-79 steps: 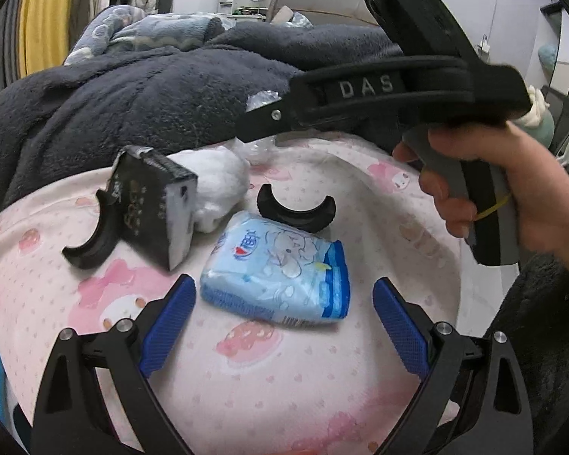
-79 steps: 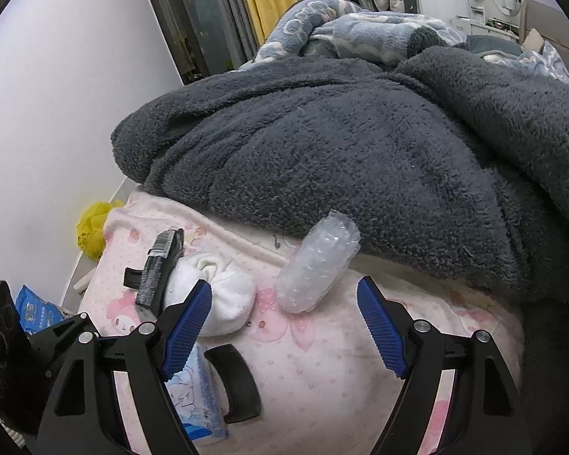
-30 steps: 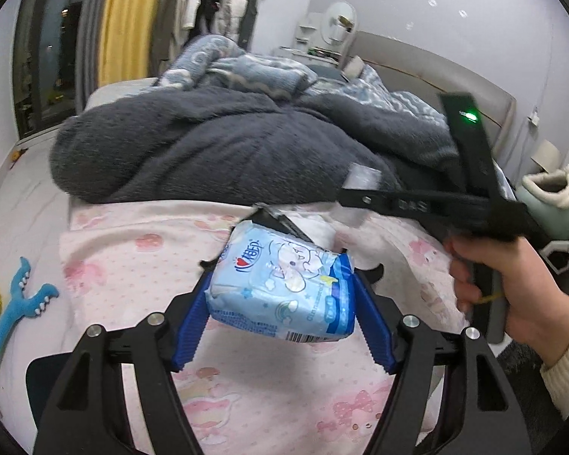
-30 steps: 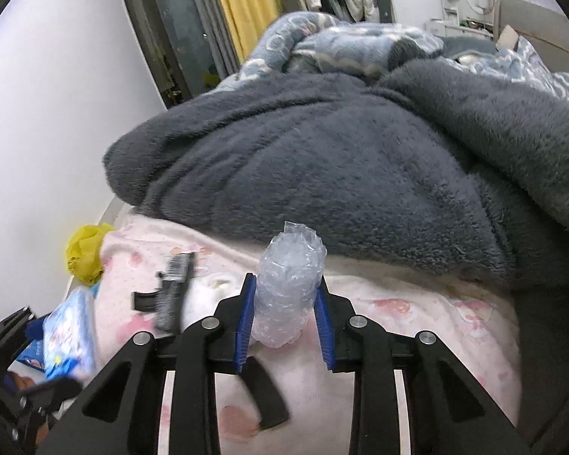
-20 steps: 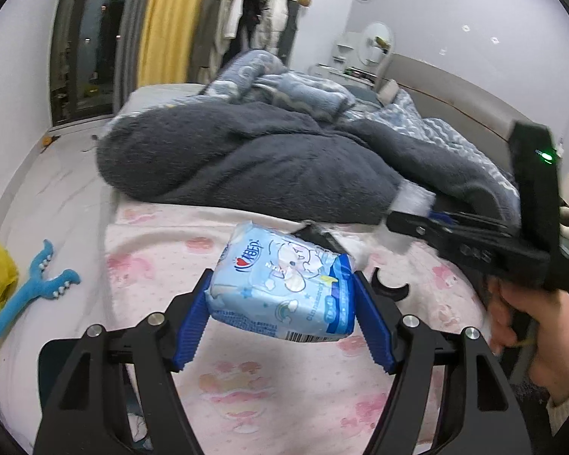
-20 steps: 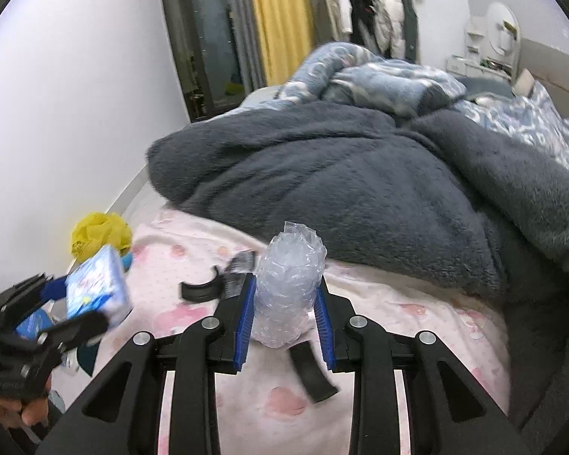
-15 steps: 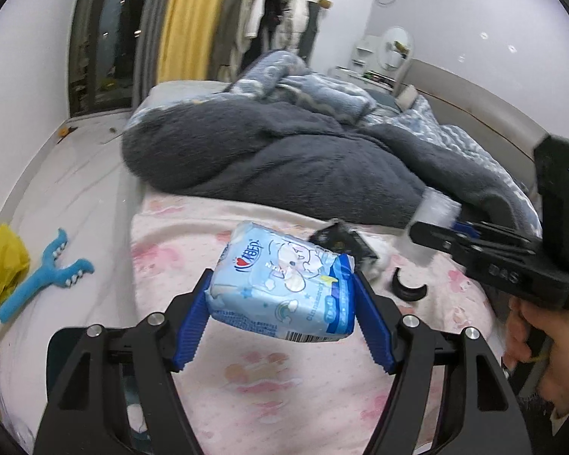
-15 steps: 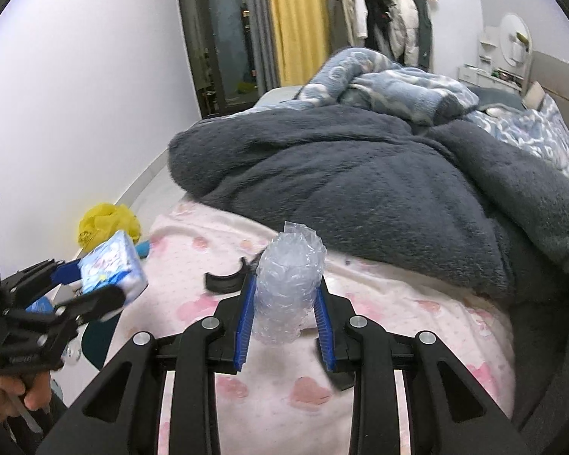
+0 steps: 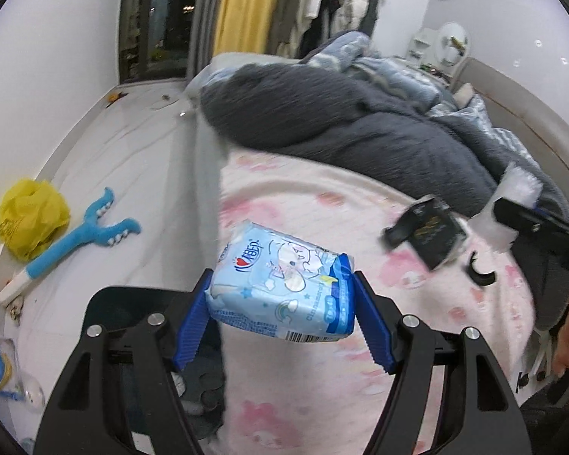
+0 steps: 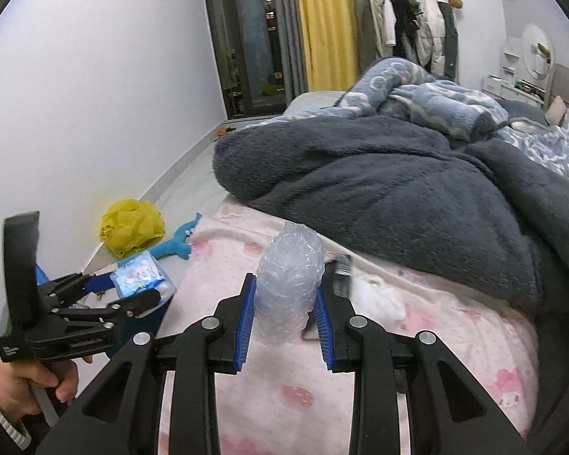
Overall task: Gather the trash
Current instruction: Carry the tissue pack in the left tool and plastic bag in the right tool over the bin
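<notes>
My left gripper (image 9: 282, 303) is shut on a light blue tissue pack (image 9: 280, 288), held in the air over the left edge of the pink sheet (image 9: 322, 208). In the right wrist view that pack (image 10: 138, 273) hangs at the lower left, above a dark bin (image 10: 159, 316). My right gripper (image 10: 286, 303) is shut on an upright roll of clear bubble wrap (image 10: 290, 280) above the bed. On the sheet lie a black box (image 9: 428, 233), a white crumpled wad (image 10: 379, 297) and a black curved piece (image 9: 480, 271).
A thick grey blanket (image 10: 379, 197) covers the bed behind the sheet. On the floor to the left lie a yellow bag (image 9: 30, 220) and a blue toy (image 9: 79, 237). The dark bin (image 9: 106, 303) stands against the bed's side, with litter inside.
Both grippers closed on their items and lifted them off the sheet. They have since swung left toward the bed's edge, bringing the floor and the bin into view.
</notes>
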Demonstrator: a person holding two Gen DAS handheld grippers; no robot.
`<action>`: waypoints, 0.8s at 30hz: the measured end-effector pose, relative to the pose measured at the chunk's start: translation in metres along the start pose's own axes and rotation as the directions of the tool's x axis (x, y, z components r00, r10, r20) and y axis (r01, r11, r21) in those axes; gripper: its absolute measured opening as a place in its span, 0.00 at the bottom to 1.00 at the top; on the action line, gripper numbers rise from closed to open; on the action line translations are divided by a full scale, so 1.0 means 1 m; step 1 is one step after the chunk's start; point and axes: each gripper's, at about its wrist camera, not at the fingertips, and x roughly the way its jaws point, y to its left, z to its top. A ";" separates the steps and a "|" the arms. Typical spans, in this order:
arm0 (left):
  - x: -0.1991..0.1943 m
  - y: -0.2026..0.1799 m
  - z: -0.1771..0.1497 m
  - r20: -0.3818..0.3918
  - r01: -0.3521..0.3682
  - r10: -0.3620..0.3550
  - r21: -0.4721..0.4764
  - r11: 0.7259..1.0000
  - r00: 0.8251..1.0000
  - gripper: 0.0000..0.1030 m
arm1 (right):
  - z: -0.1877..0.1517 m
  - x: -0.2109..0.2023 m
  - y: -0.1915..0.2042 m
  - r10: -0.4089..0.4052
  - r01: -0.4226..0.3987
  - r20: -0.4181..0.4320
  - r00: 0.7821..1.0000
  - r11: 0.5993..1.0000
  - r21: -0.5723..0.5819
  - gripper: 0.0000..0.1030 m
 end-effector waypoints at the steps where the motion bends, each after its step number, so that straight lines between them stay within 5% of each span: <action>1: 0.001 0.004 -0.001 -0.008 -0.013 0.013 -0.005 1.000 1.000 0.71 | 0.001 0.001 0.003 0.004 -0.004 -0.001 1.000 1.000 -0.004 0.29; 24: 0.019 0.132 -0.052 -0.223 -0.181 0.144 -0.157 0.971 0.964 0.71 | 0.018 0.063 0.128 0.155 -0.162 -0.063 0.986 0.977 -0.139 0.29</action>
